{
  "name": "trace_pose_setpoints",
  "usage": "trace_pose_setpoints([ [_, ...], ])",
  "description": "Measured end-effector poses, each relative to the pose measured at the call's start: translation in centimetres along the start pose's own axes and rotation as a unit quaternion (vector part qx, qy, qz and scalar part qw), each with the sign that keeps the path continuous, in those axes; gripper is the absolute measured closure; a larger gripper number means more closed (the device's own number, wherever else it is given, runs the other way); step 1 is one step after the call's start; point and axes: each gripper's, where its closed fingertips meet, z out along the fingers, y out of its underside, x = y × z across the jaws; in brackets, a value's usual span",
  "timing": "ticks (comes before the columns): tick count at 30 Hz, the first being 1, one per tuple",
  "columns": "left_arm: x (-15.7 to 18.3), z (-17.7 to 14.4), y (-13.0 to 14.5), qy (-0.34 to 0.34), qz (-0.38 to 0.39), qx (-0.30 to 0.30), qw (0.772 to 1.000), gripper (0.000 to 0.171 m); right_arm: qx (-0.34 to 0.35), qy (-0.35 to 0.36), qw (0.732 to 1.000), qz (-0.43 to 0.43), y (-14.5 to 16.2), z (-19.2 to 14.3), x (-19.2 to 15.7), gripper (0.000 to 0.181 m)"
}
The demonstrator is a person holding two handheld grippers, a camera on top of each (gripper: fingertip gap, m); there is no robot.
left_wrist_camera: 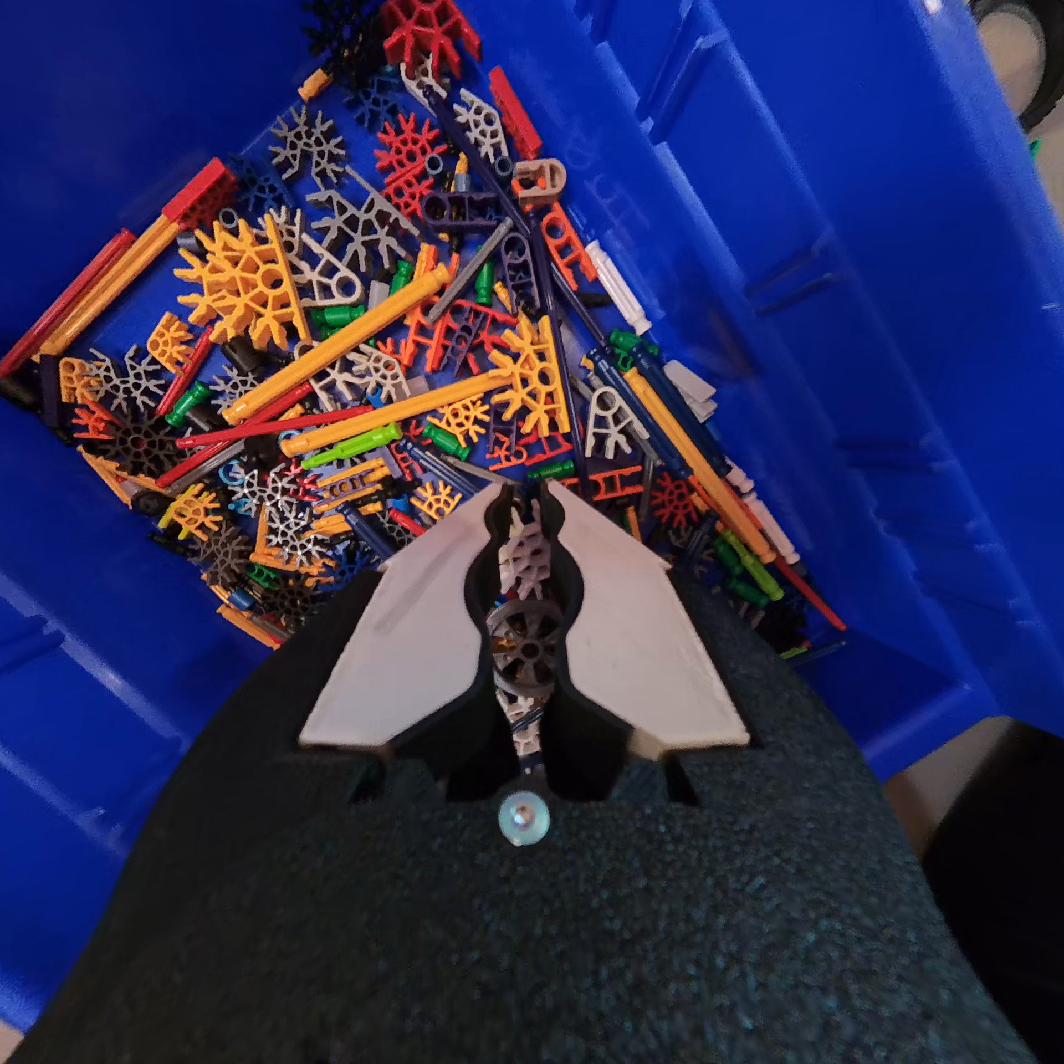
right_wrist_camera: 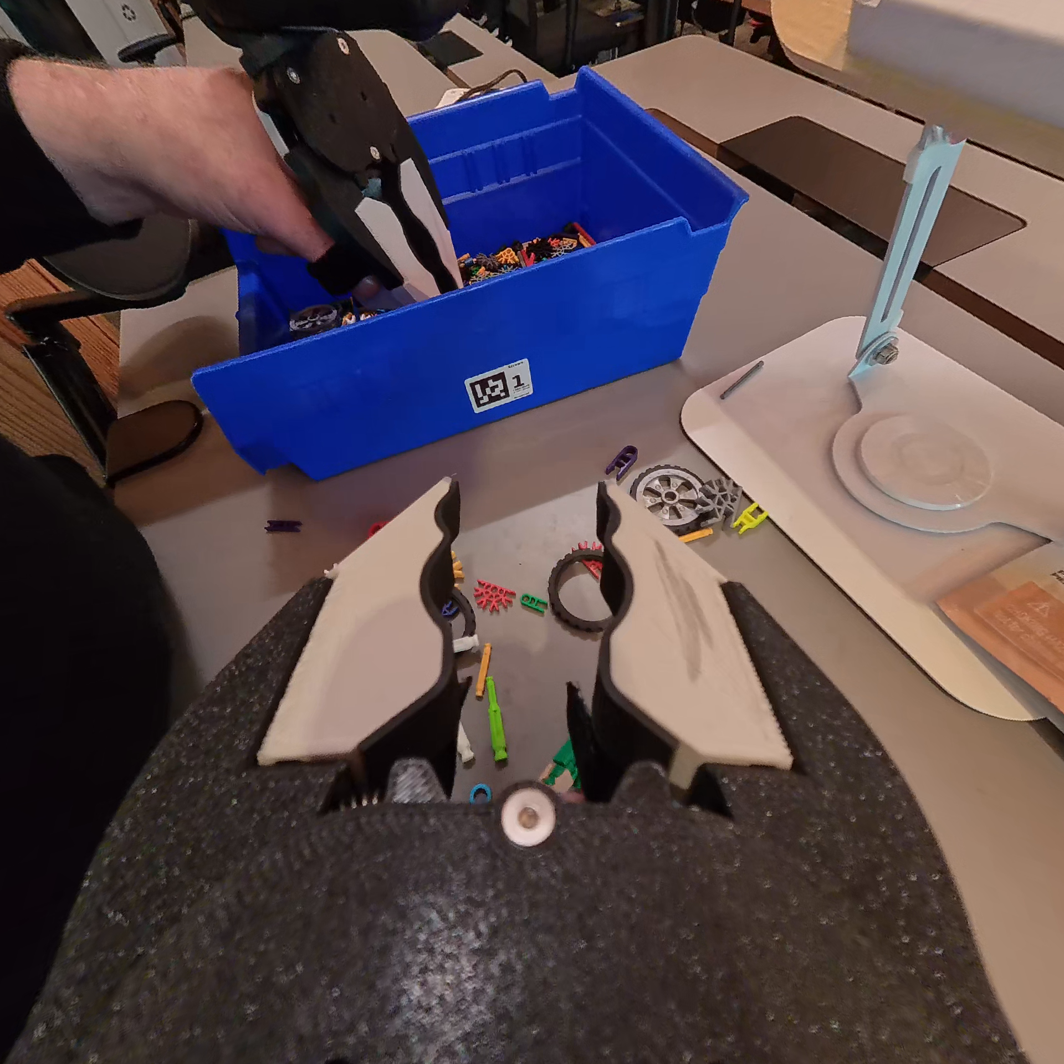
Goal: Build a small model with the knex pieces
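Observation:
My left gripper [left_wrist_camera: 525, 495] reaches down into a blue bin [left_wrist_camera: 806, 288] over a heap of coloured rods and snowflake connectors, such as a long yellow rod [left_wrist_camera: 339, 339]. Its jaws stand nearly closed with a thin slit between them. A grey spoked wheel [left_wrist_camera: 527, 645] and white connectors show through the slit; I cannot tell if anything is pinched. The right wrist view shows the left gripper [right_wrist_camera: 443, 282], held by a hand [right_wrist_camera: 144, 149], inside the bin [right_wrist_camera: 460, 357]. My right gripper [right_wrist_camera: 527, 495] is open and empty, hovering over loose pieces on the table: a black tyre ring [right_wrist_camera: 576, 599], a red connector [right_wrist_camera: 493, 594], a green rod [right_wrist_camera: 496, 725].
A tyred grey wheel [right_wrist_camera: 668, 498] with a grey connector [right_wrist_camera: 719, 495], a yellow-green clip [right_wrist_camera: 748, 518] and a purple clip [right_wrist_camera: 622, 460] lie in front of the bin. A white base plate [right_wrist_camera: 777, 414] with an upright light-blue bracket [right_wrist_camera: 909, 242] stands at the right. My hands' fingertips stand some 20 cm from each other. My right tips are about 25 cm from the long yellow rod [left_wrist_camera: 339, 339], my left tips only 7 cm.

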Motion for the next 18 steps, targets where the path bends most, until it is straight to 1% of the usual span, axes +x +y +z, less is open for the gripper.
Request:
trace_pose_setpoints([
  [18,0.12,-0.49,0.52,-0.003,-0.007,-0.006,1.0,0.164,0.002,-0.004,1.0,0.001,0.11,0.12,-0.13,0.134],
])
